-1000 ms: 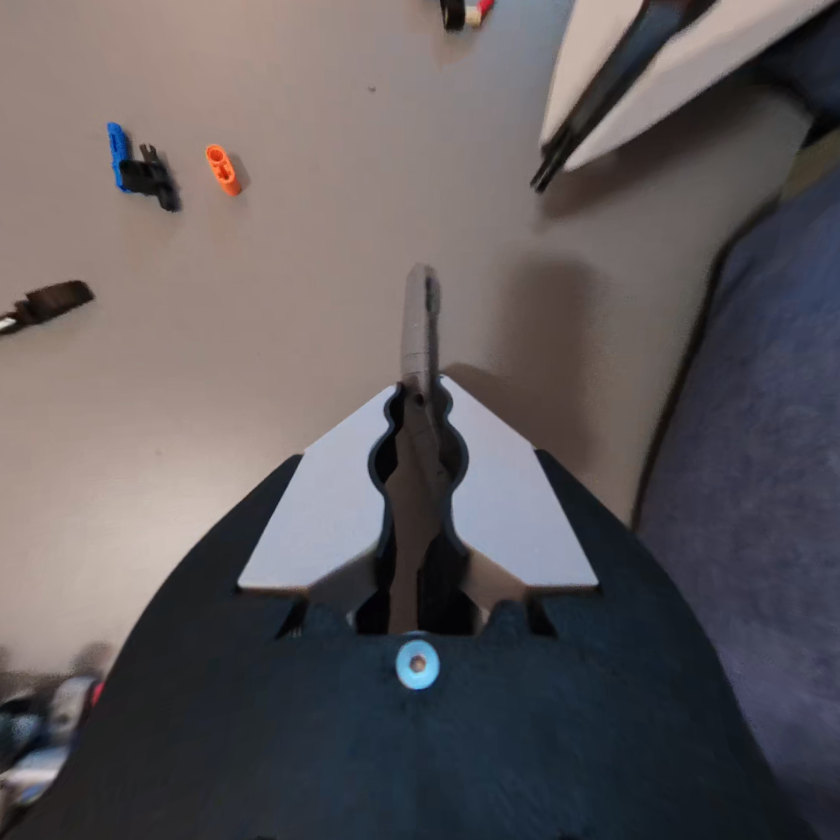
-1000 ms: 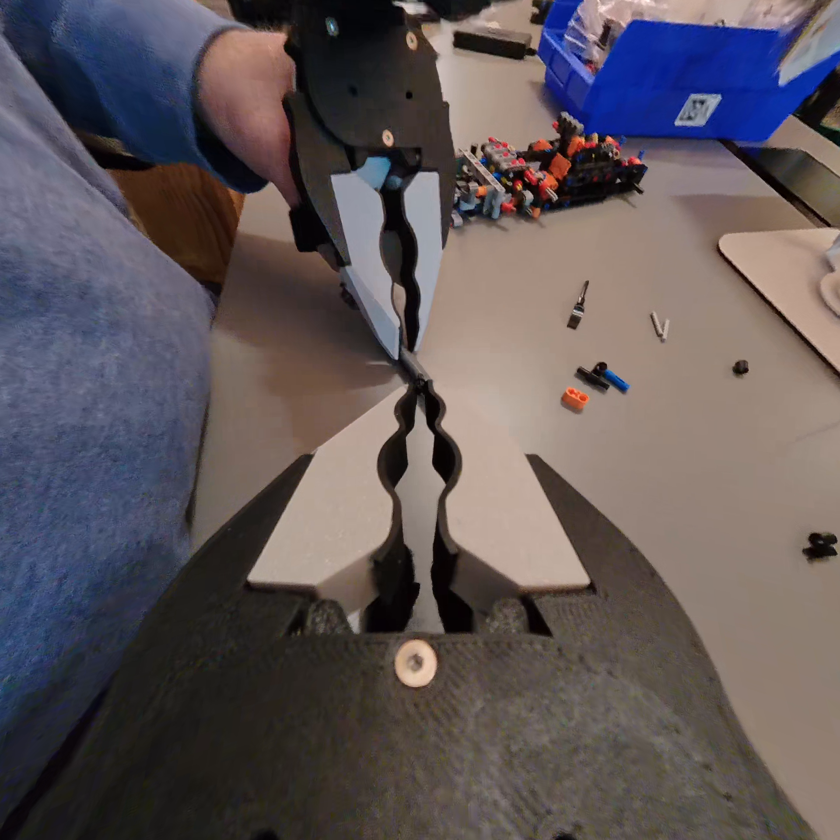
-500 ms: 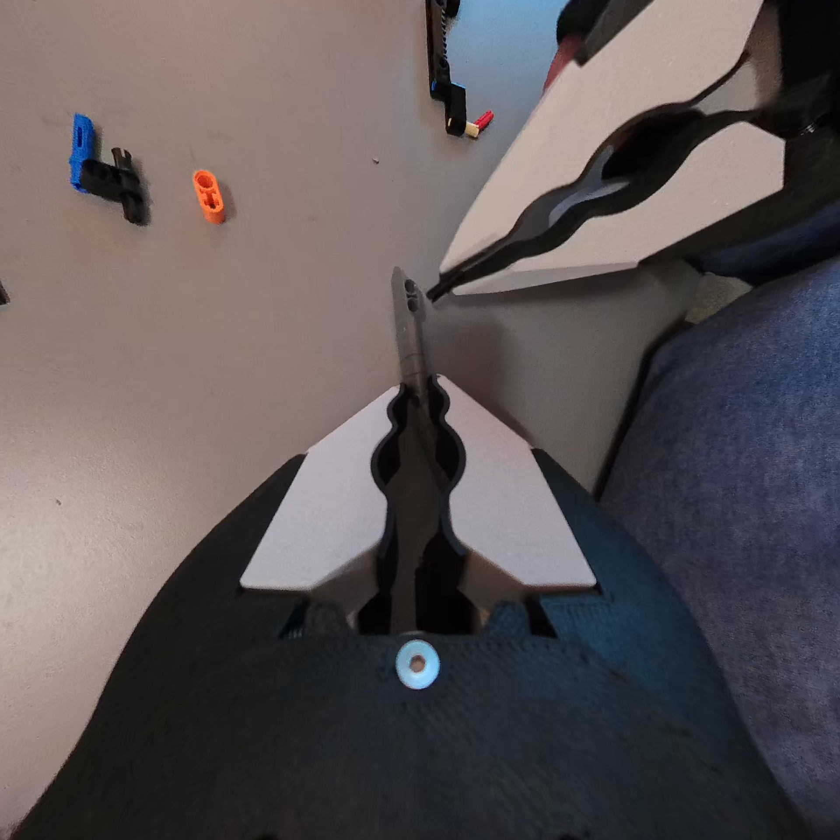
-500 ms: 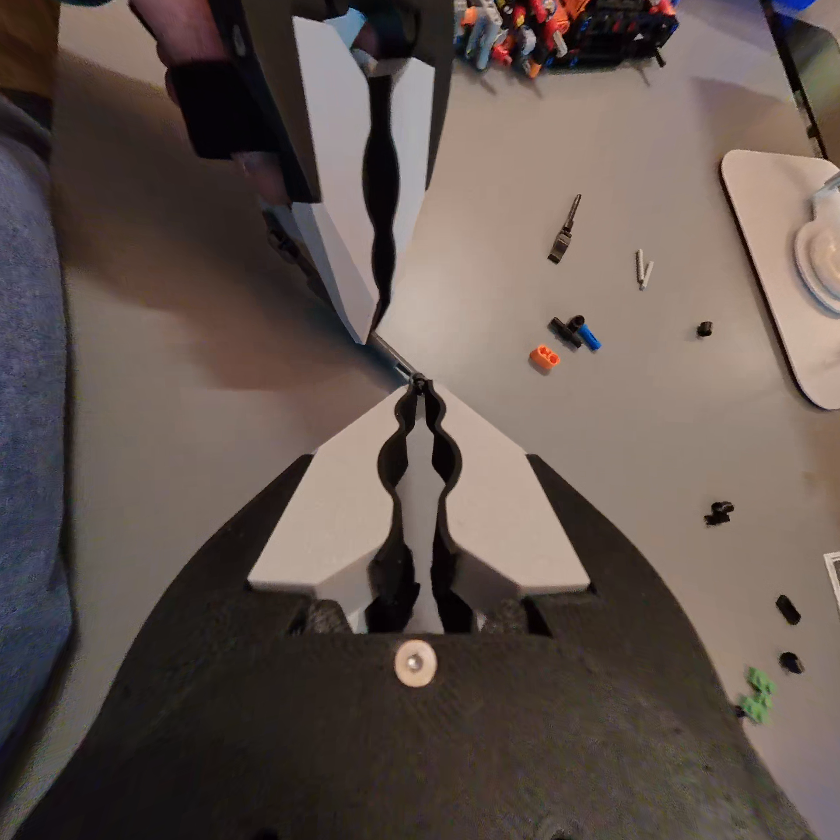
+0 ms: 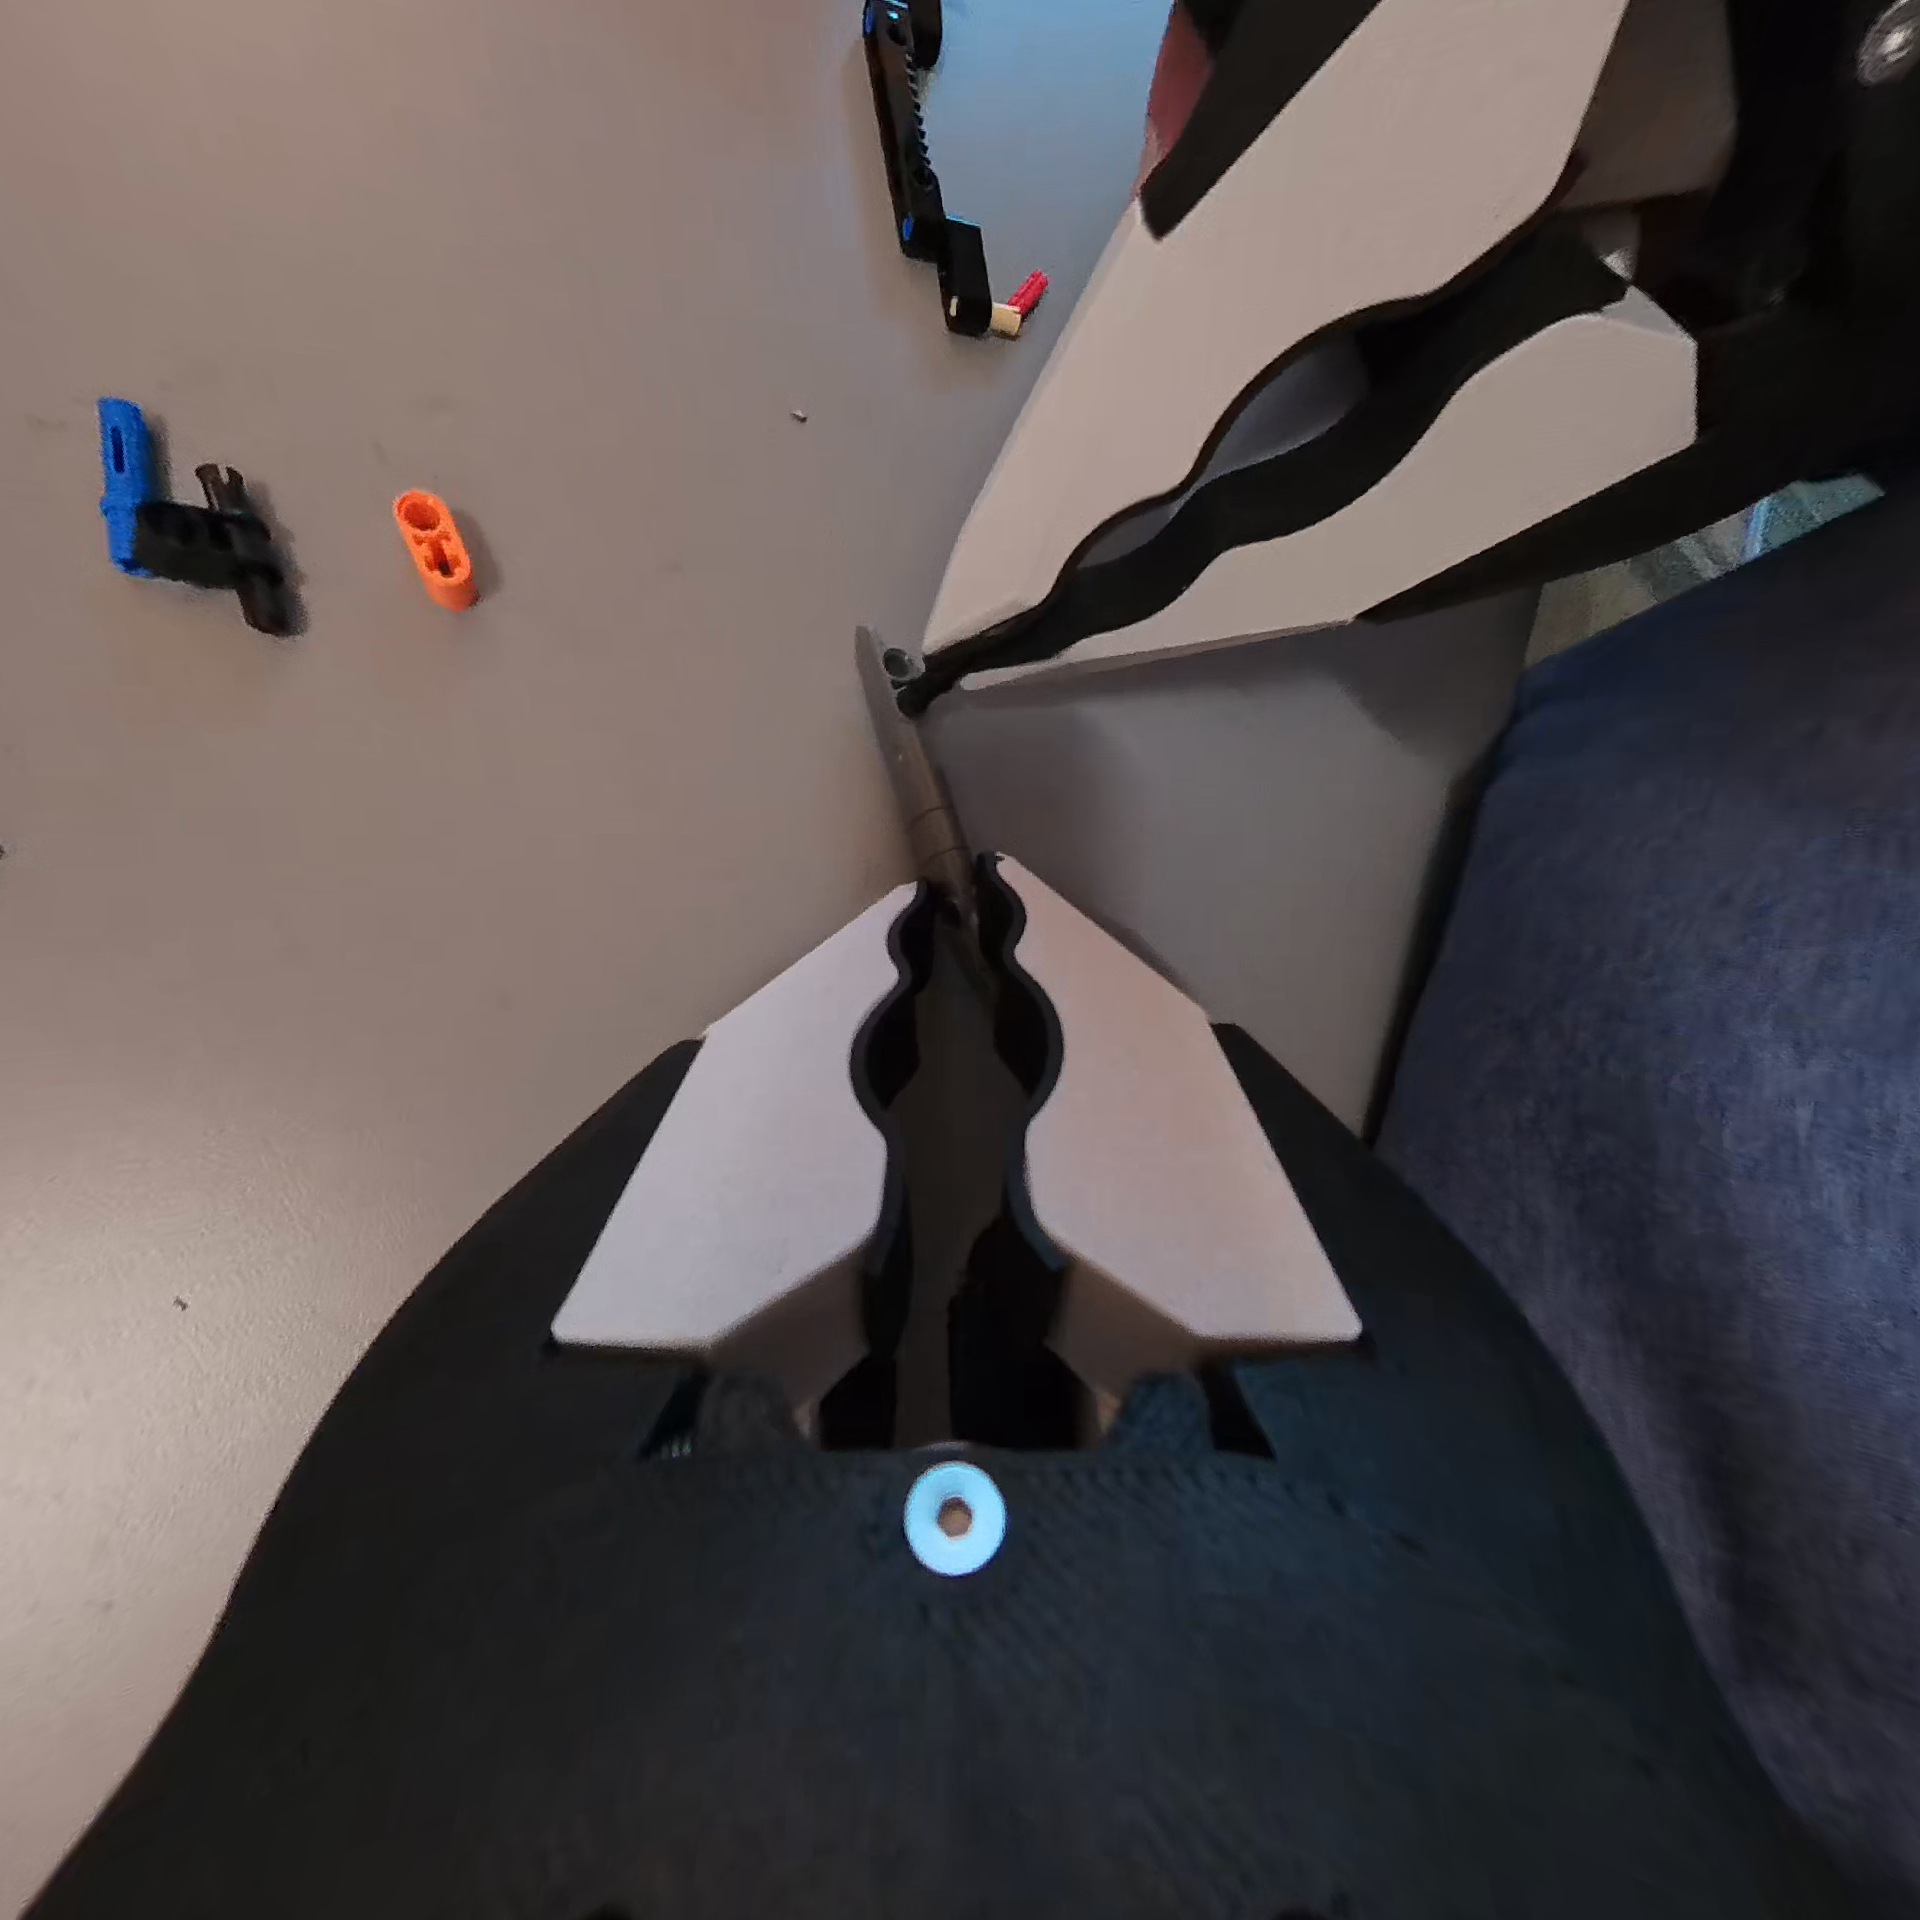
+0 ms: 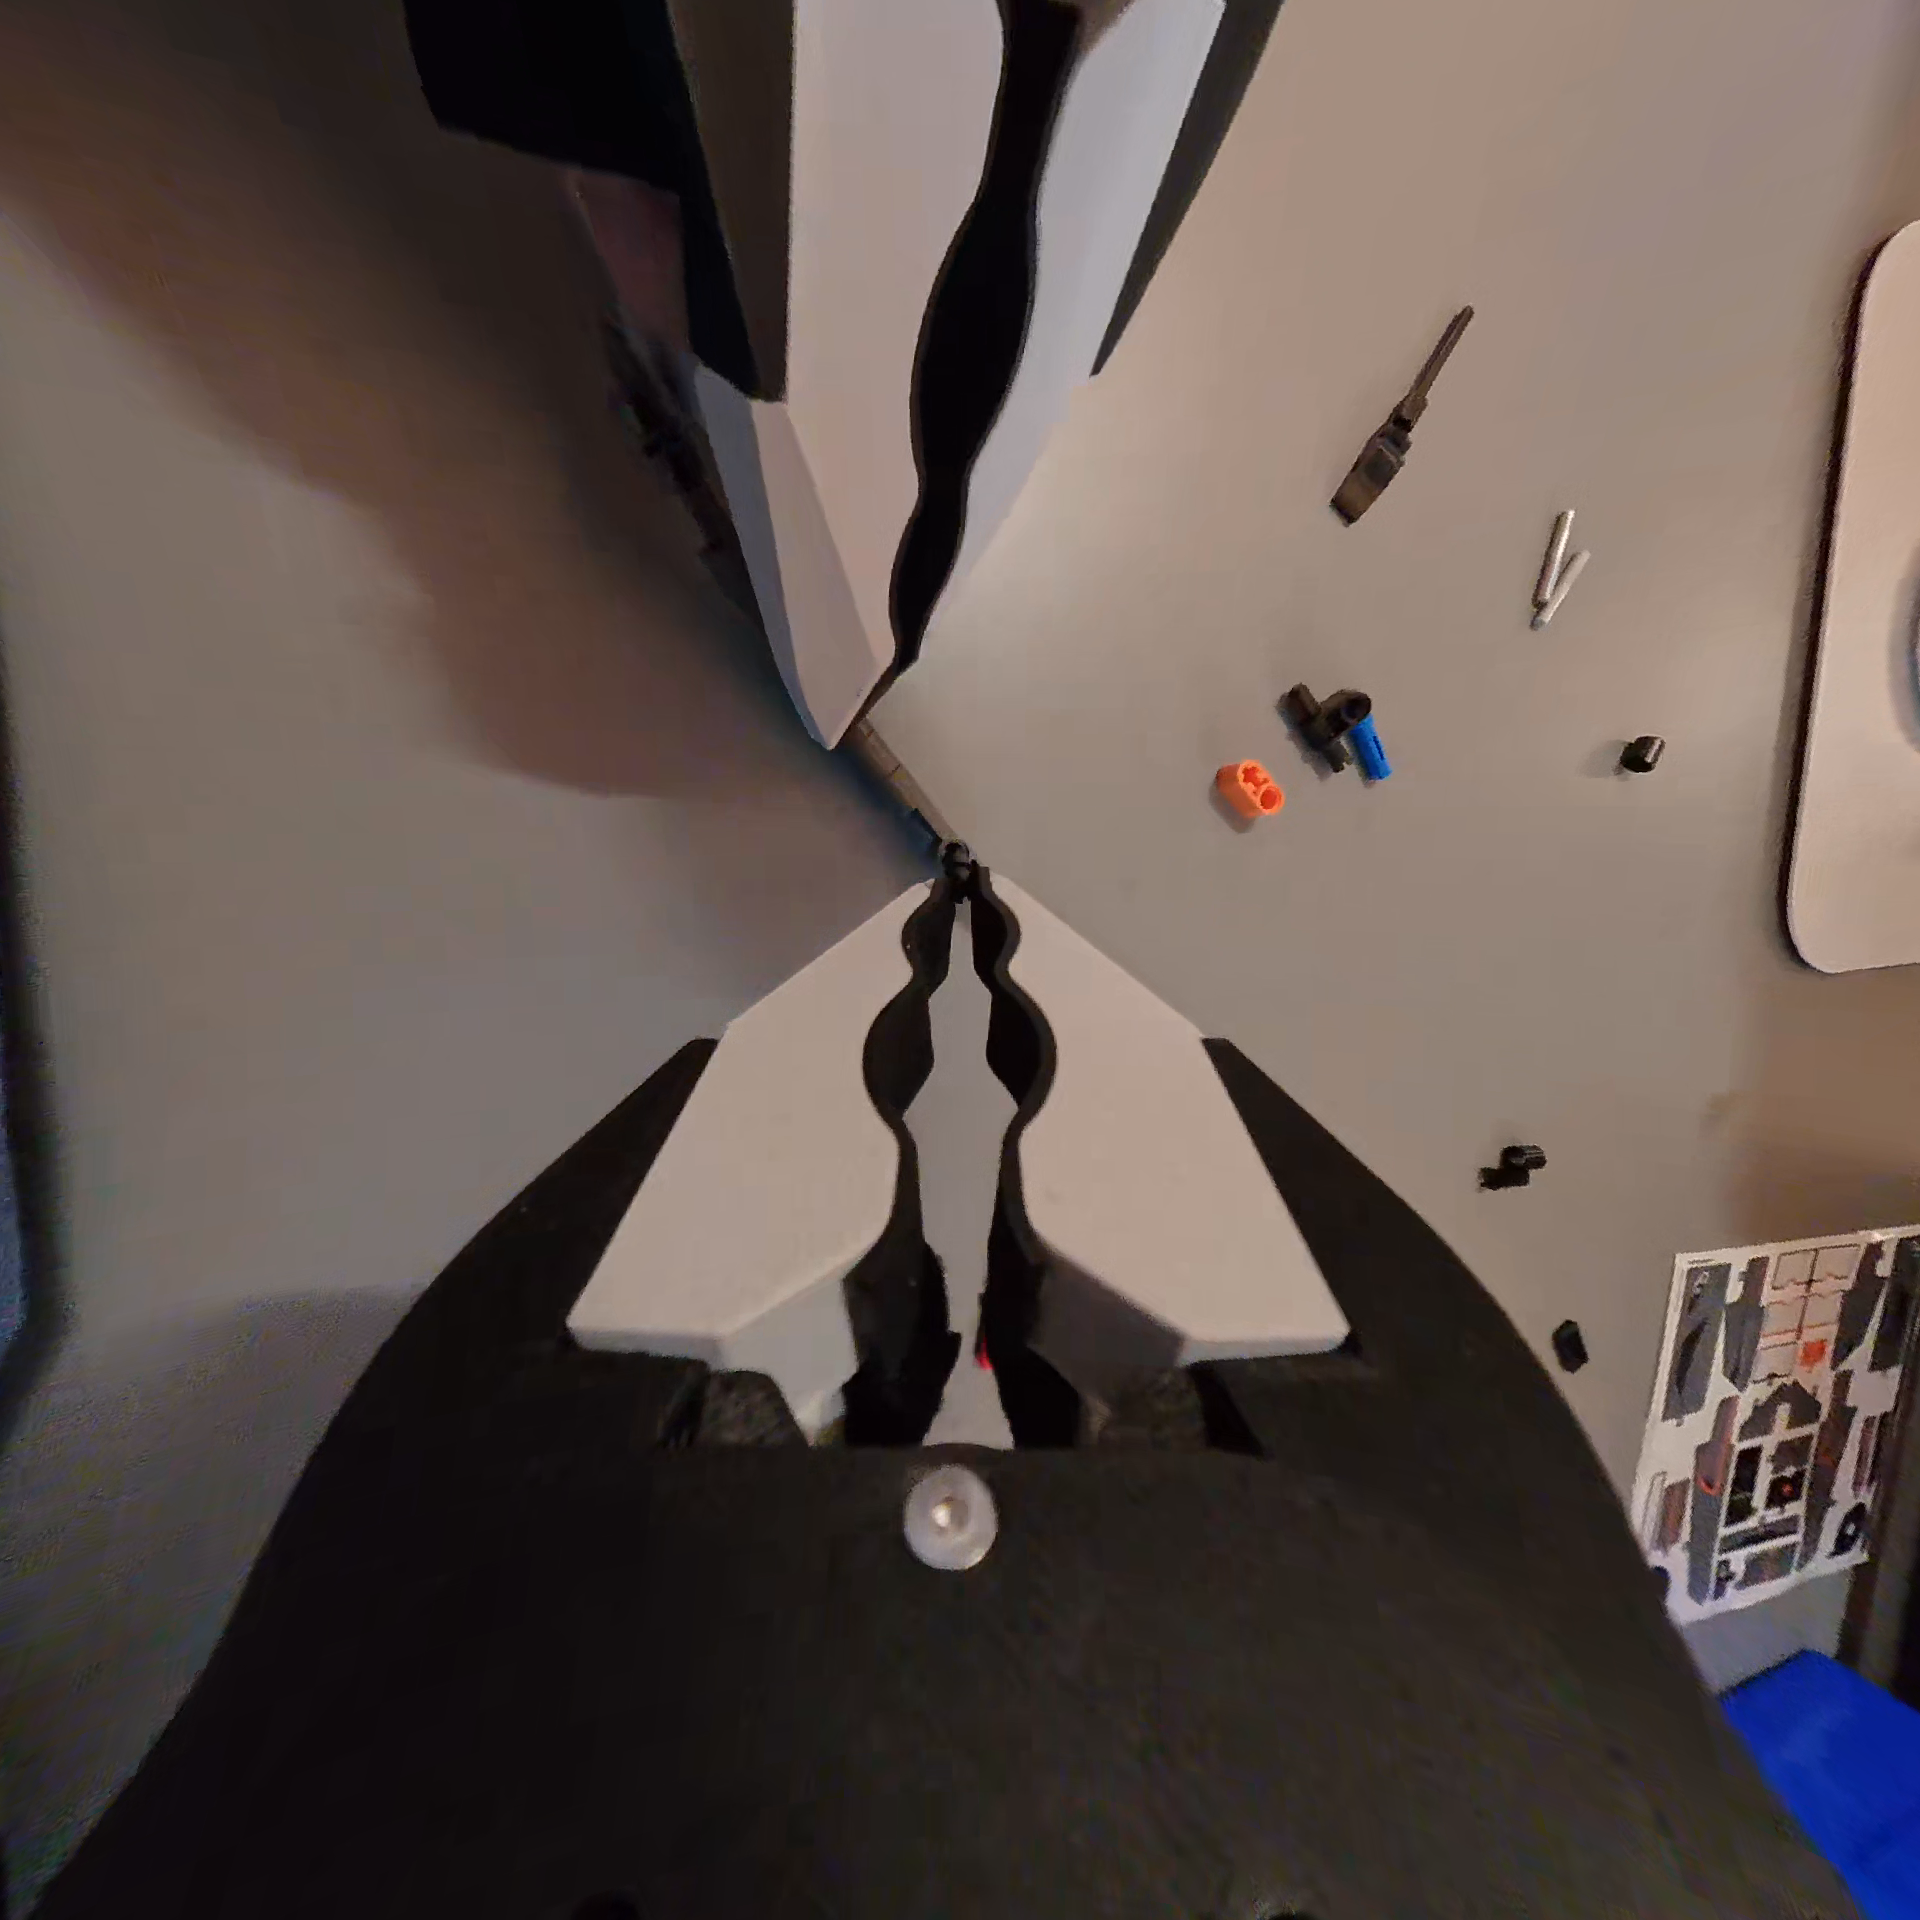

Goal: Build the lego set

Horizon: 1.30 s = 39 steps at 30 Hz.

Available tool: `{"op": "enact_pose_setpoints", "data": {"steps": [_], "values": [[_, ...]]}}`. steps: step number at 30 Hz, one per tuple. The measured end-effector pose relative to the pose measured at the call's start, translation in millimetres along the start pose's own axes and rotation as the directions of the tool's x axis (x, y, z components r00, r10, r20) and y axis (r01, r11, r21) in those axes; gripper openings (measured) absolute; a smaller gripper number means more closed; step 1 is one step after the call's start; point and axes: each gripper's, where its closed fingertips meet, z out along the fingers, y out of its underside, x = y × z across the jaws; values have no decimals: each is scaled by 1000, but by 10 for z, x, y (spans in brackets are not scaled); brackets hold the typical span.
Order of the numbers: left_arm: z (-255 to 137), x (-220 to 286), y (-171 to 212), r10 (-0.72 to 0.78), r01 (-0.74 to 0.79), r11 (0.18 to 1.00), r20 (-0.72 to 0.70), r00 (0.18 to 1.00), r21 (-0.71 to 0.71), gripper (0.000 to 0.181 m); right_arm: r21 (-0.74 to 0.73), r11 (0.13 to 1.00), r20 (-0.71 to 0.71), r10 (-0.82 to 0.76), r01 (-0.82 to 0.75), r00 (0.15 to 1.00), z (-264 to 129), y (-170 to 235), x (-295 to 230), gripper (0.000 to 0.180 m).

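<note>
My left gripper (image 5: 958,883) is shut on a thin dark grey lego beam (image 5: 914,769) that sticks out forward above the table. My right gripper (image 6: 956,883) is shut on a small black pin (image 6: 956,858) and holds it against the hole at the beam's far end (image 6: 891,774). In the left wrist view the right gripper (image 5: 920,681) comes in from the upper right and its tips touch the beam's end. In the right wrist view the left gripper (image 6: 868,717) comes down from the top.
On the grey table lie an orange connector (image 5: 436,548), a blue and black pin piece (image 5: 187,525), a black gear rack (image 5: 920,166), a dark grey beam (image 6: 1397,426), two light grey axles (image 6: 1556,569), small black pins (image 6: 1512,1164), a sticker sheet (image 6: 1787,1434) and a white pad (image 6: 1860,623). Blue cloth (image 5: 1683,1143) lies at the right. Less than 4 cm separates the two grippers' tips. It is some 8 centimeters from my right tips to the orange connector (image 5: 436,548). The right camera catches it too, in the right wrist view (image 6: 1248,788).
The right gripper has moved in from the upper right until its pin meets the beam's end. Both views have tilted down toward the table; the model and blue bin have left the right view.
</note>
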Motion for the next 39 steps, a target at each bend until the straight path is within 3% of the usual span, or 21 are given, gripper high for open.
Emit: {"op": "enact_pose_setpoints", "data": {"steps": [17, 27, 33, 34, 39], "values": [[23, 12, -49, 118, -116, 993, -95, 988, 23, 3, -152, 981, 164, -94, 119, 982, 15, 48, 16, 1], [49, 36, -67, 185, -180, 982, -106, 977, 51, 3, -128, 978, 325, -114, 164, 939, -16, 80, -13, 0], [11, 87, -140, 171, -159, 980, -99, 980, 118, 6, -114, 986, 292, -86, 123, 953, -10, 87, -26, 0], [3, 129, -159, 168, -153, 980, -111, 980, 129, 13, -131, 983, 288, -87, 129, 954, 16, 127, -48, 0], [128, 156, -77, 197, -193, 980, -68, 978, 56, 23, -90, 992, 269, -56, 83, 961, 31, 106, -95, 0]]}}
